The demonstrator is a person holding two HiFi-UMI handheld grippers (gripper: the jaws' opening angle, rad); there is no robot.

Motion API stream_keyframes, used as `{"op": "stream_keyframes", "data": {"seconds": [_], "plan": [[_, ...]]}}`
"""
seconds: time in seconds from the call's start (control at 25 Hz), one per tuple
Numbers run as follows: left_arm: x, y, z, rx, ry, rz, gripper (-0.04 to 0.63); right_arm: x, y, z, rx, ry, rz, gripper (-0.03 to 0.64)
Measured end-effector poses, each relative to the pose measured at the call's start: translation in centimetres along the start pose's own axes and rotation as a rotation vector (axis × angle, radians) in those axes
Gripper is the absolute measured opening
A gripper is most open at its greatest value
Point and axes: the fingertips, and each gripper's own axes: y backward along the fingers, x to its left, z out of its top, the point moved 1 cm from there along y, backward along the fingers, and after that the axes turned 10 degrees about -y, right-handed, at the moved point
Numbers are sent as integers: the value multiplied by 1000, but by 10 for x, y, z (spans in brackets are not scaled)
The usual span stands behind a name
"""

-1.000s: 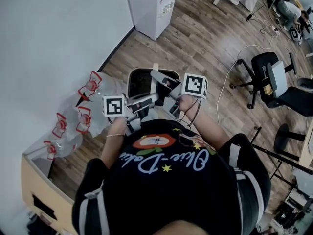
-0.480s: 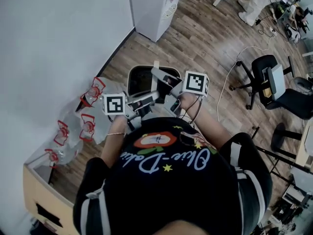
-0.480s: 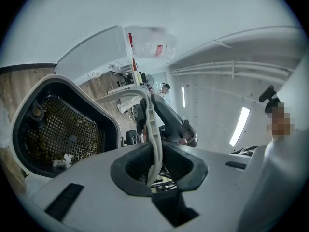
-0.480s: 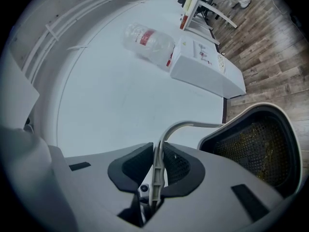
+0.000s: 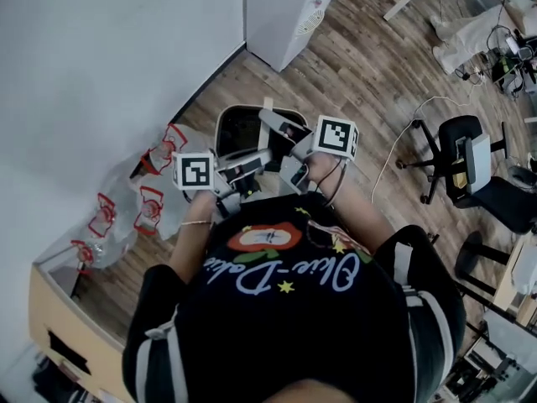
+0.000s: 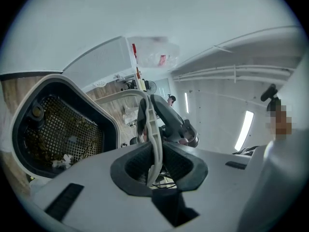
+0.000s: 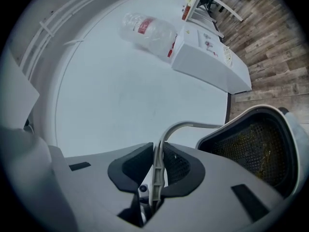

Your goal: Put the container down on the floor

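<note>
The container (image 5: pixel 243 128) is a white bin with a dark mesh liner, held up over the wooden floor in front of the person. Its thin white bail handle (image 6: pixel 154 134) is pinched between the pads of my left gripper (image 6: pixel 155 170), which is shut on it. Debris lies in the mesh basket (image 6: pixel 58 134). My right gripper (image 7: pixel 157 178) is shut on the same handle (image 7: pixel 176 127) from the other side, with the bin's mesh opening (image 7: pixel 256 144) to its right. In the head view both grippers (image 5: pixel 220 177) (image 5: pixel 295 154) meet over the bin.
A white appliance (image 5: pixel 289 11) stands against the wall ahead. Clear water bottles with red handles (image 5: pixel 138 204) lie on the floor at the left beside a wooden cabinet (image 5: pixel 67 326). Office chairs (image 5: pixel 474 166) and a cable (image 5: pixel 398 141) sit at the right.
The view has shifted: the bin and both grippers sit slightly further forward and nearer the white appliance. Both grips on the handle are unchanged.
</note>
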Motion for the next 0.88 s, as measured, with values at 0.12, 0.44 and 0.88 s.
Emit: {"op": "stream_keyframes", "data": {"seconds": [0.12,0.44,0.88], "plan": [[13,2,14,-38,21,24,58,-1,-19,9,51,-3,-5,55],[45,-6,58,-172,51,106,58,-3,-68,43,215,16,-15,55],[76,-19,119,-344,75,216,57,3,-126,84,435,30,-39,55]]}}
